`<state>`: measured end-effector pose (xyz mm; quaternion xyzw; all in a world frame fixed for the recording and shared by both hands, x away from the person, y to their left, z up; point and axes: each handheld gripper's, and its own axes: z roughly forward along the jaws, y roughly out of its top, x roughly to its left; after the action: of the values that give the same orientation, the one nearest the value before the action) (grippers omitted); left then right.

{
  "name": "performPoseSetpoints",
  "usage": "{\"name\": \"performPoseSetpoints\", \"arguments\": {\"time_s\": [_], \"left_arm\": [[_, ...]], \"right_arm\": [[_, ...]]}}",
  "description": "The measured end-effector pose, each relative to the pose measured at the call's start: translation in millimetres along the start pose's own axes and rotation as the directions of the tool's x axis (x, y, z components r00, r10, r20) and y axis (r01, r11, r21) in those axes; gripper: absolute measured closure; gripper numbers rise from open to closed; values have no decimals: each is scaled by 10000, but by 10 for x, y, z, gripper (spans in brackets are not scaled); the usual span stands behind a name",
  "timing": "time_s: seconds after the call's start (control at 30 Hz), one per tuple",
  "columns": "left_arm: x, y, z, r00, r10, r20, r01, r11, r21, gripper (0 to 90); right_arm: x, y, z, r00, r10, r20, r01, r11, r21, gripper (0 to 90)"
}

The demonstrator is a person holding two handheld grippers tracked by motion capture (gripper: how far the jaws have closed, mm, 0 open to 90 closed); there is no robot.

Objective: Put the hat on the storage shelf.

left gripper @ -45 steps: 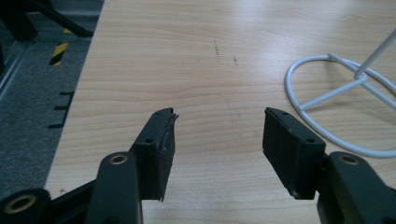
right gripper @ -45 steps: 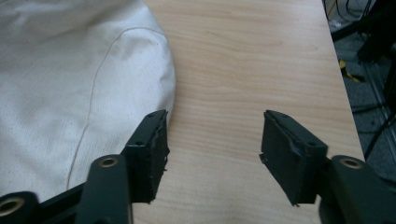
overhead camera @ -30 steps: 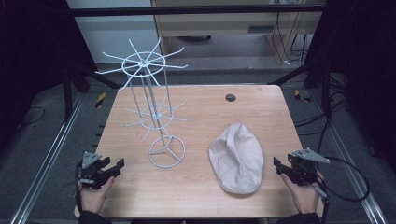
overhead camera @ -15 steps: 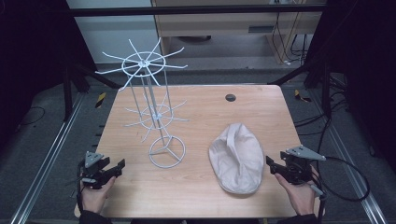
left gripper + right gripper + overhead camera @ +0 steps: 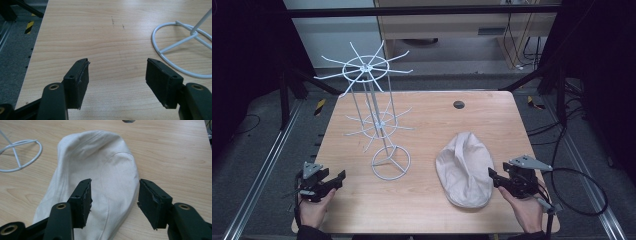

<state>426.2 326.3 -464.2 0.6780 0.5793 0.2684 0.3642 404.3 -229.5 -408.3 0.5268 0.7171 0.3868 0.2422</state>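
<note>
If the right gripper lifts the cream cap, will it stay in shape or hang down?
The cream cap looks like soft, creased cloth, so it would probably sag from the pinch. It seems light. On the smooth table, a push would likely bunch it.

We counted one cream cloth cap [image 5: 464,170] lying on one wooden table [image 5: 427,107]. One white wire rack [image 5: 374,117] stood there, with two tiers of spokes and one ring base. One dark round hole [image 5: 458,104] marked the tabletop. Two grippers were in hand: the left gripper [image 5: 337,179] and the right gripper [image 5: 493,178].
</note>
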Motion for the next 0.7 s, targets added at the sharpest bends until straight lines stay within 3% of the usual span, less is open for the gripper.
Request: {"name": "performPoseSetpoints", "arguments": {"time_s": [0.4, 0.7], "left_arm": [[13, 0, 4, 9999, 63, -151, -62, 10000, 32, 351], [25, 3, 16, 9998, 75, -172, -74, 10000, 63, 351]], "right_arm": [[256, 127, 12, 9991, -68, -415, 72, 9999, 87, 473], [485, 298, 76, 9979, -420, -487, 424, 9991, 63, 462]]}}
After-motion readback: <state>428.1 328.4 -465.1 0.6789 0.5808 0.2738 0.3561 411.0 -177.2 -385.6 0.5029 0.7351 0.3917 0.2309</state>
